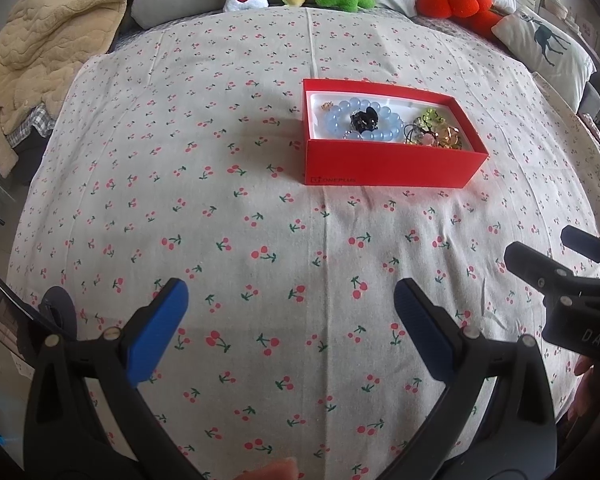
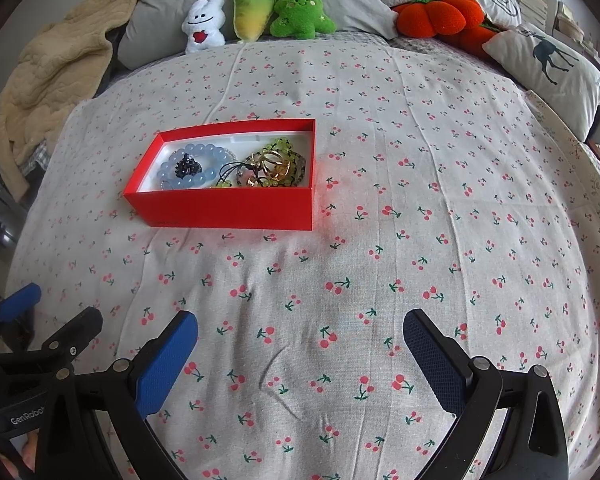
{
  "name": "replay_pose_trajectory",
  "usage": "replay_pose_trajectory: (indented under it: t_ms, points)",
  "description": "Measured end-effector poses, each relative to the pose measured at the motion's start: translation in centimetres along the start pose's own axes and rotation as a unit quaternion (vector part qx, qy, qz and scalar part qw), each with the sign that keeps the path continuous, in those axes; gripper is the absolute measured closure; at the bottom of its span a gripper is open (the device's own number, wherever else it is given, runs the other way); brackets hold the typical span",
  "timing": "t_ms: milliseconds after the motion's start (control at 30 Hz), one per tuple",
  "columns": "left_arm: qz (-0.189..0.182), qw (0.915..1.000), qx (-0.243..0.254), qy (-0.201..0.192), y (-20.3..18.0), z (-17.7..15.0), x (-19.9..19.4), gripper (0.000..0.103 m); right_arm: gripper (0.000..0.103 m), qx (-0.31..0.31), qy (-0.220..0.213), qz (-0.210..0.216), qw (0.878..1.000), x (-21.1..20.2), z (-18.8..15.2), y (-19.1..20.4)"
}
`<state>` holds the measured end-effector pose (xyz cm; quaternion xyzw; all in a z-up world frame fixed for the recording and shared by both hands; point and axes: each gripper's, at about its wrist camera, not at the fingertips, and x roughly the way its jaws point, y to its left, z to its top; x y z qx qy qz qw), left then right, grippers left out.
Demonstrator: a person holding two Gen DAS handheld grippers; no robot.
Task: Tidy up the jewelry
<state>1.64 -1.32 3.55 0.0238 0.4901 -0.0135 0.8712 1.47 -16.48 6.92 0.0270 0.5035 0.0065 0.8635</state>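
Jewelry sits gathered in a red box (image 1: pixel 388 168) lying on a bed covered with a cherry-print sheet (image 1: pixel 220 208), well ahead of both claws. From the left wrist view the box lies to the upper right, and its near wall shows small printed lettering that the right wrist view leaves too faint to read. Inside, a ring of pale blue beads (image 1: pixel 342 118) circles a small black piece (image 1: pixel 365 118), with a tangle of green and gold items (image 1: pixel 436 130) at the right end. The right wrist view puts the box at upper left and looks more steeply into that tangle, showing a gold ring-shaped piece (image 2: pixel 276 166) and thin black cords (image 2: pixel 230 170) more clearly. The left claw (image 1: pixel 291 304) stands wide open over bare sheet, holding nothing; the right claw (image 2: pixel 300 334) is likewise spread wide and empty. Each view catches the other tool at its edge: the left view shows black arms at the far right with part of a hand (image 1: pixel 584 384) below, while the right view shows a blue-tipped finger at the far left. Along the head of the bed stand a white plush toy (image 2: pixel 203 26), two green plush toys (image 2: pixel 300 10), an orange pumpkin cushion (image 2: pixel 440 14) and a deer-print pillow (image 2: pixel 552 68); a beige blanket (image 1: pixel 48 52) lies heaped at the left.
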Motion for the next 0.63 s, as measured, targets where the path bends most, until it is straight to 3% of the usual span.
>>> replay_pose_trajectory:
  t_ms: [633]
  points:
    - [-0.005,1.0000,-0.001,-0.001,0.43,-0.11,-0.04,0.001,0.000,-0.006,0.001,-0.004,1.000,0.08,-0.11,0.74]
